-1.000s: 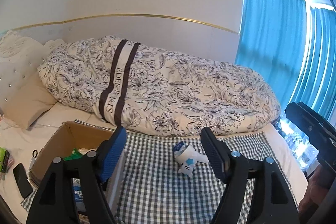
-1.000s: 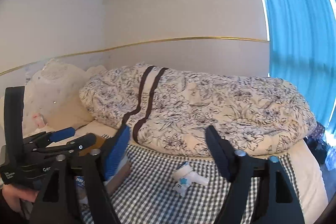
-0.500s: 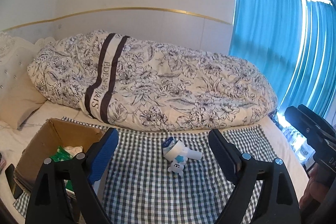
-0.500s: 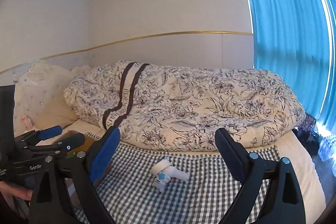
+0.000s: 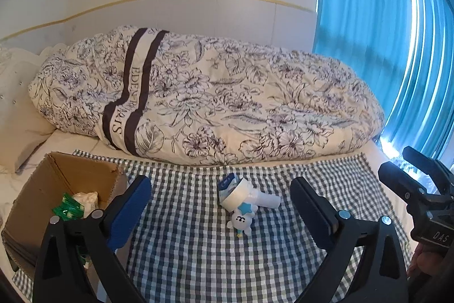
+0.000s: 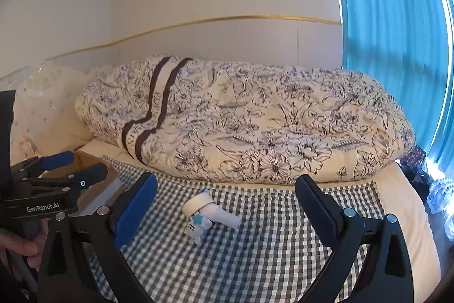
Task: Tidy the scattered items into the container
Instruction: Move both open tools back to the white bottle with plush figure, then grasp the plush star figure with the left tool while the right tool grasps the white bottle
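Currently, both the left gripper and right gripper are opening, empty; the smooth white cylindrical tube lies flat on the checked cloth, long axis pointing right.

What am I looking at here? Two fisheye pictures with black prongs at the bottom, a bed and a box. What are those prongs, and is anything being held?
No robot arm here: a person carries a two-finger gripper in each hand, each with a camera looking along its fingers. One picture is from the left gripper, the other from the right gripper. Each also shows in the other's view, at the edge.

Both are over a checked cloth spread on a bed, in front of a bundled floral duvet. On the cloth lie a small blue carton, a white roll, a white tube and a little white toy, clustered together. At the left stands an open cardboard box with some things already inside.

Nothing is held: both grippers' jaws are opening, with nothing between them.
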